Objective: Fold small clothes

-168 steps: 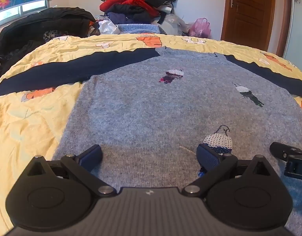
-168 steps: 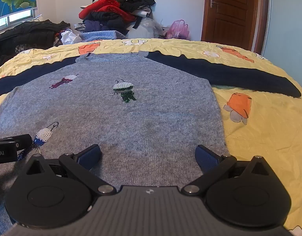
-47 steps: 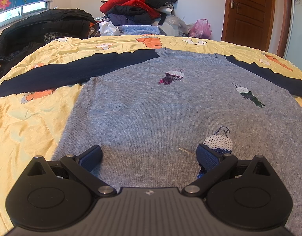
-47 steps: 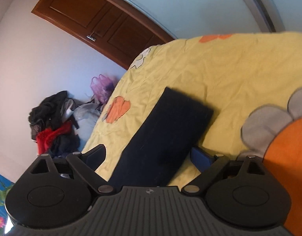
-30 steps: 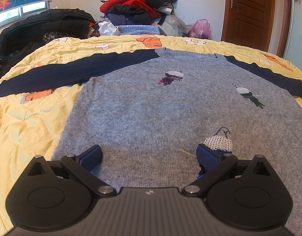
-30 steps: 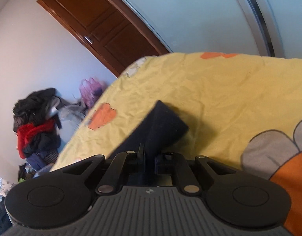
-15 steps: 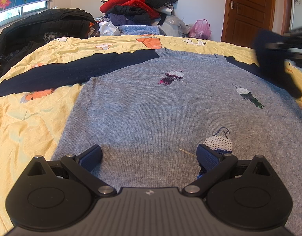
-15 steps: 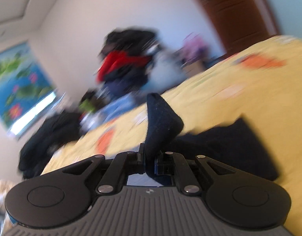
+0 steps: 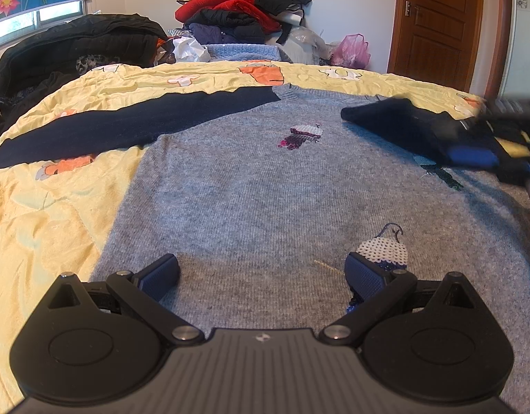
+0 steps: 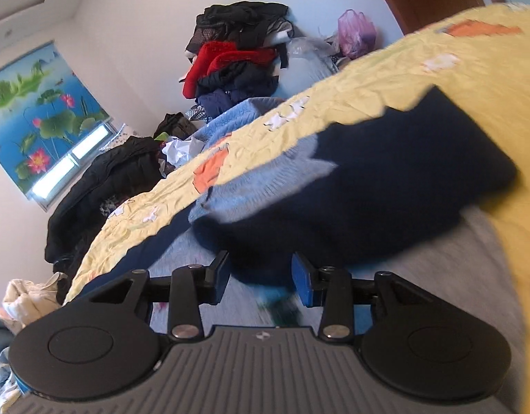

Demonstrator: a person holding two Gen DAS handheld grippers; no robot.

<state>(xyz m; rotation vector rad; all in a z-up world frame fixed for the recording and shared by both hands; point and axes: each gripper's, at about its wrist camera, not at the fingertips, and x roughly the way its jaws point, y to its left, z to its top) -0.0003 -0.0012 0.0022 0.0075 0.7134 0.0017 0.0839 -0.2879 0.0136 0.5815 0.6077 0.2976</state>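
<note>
A grey knit sweater (image 9: pixel 265 186) with navy sleeves lies flat on the yellow bedspread (image 9: pixel 40 200). Its left sleeve (image 9: pixel 127 120) stretches out to the left. Its right sleeve (image 9: pixel 396 120) is folded in over the chest; it also shows in the right wrist view (image 10: pixel 385 186). My left gripper (image 9: pixel 261 270) is open and empty, low over the sweater's hem. My right gripper (image 10: pixel 259 277) is open just behind the folded sleeve's cuff; it shows blurred at the right edge of the left wrist view (image 9: pixel 489 151).
A pile of red and black clothes (image 9: pixel 244 10) stands beyond the bed's far edge, with a pink bag (image 9: pixel 351 50) and a wooden door (image 9: pixel 437 24) to the right. A black jacket (image 9: pixel 75 48) lies at the far left. The window blind (image 10: pixel 33 110) is on the left wall.
My right gripper carried the navy right sleeve up and over onto the sweater's chest, then opened and let it go. My left gripper has stayed still and open.
</note>
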